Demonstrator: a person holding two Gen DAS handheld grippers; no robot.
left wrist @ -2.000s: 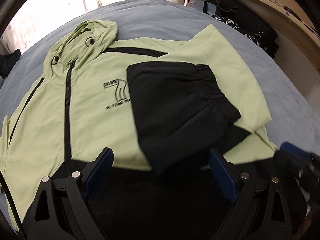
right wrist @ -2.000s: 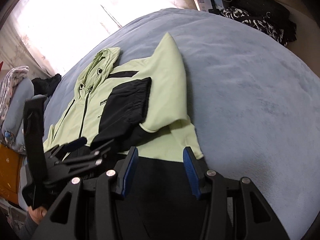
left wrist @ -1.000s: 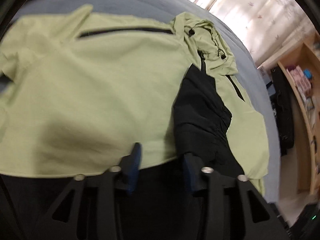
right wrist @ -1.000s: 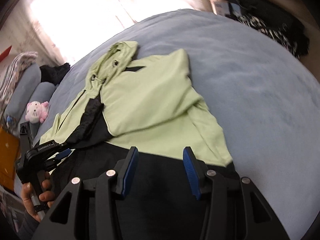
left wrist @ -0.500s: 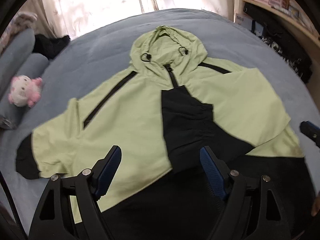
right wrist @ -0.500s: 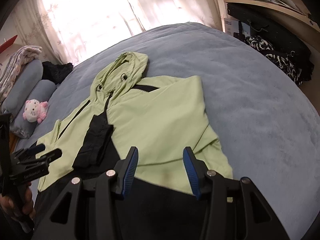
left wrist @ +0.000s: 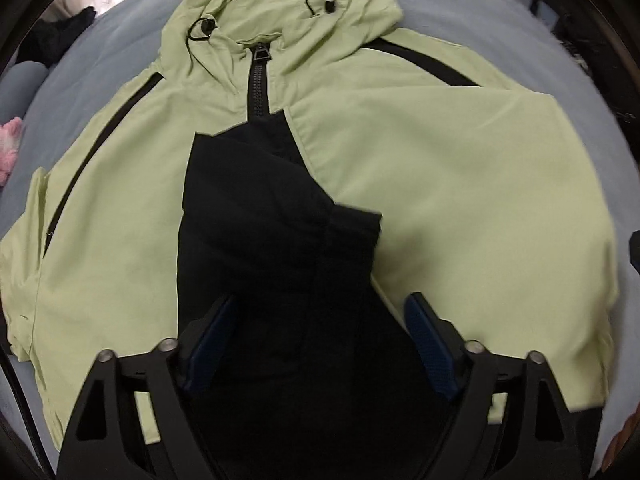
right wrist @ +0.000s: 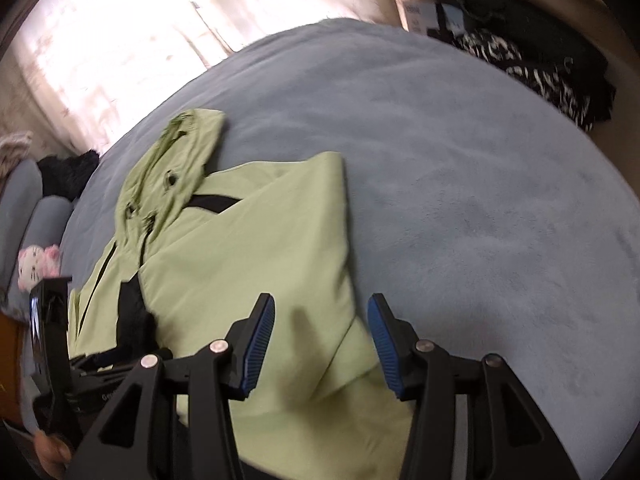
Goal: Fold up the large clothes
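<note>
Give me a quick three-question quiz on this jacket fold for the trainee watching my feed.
1. True or false: the right gripper is shut on the jacket.
2. What lies across the jacket's front, between the left gripper's fingers: A) black sleeve, B) hood, C) pink plush toy?
3. What surface is the jacket on?

Key: 1 false, both grippers are open. 2 A. 3 the grey-blue bed cover.

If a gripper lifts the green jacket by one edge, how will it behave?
The green jacket would probably sag and drape, since it lies creased on the bed. Its folded black sleeve may slide off. The thin fabric looks light and perhaps slippery.
</note>
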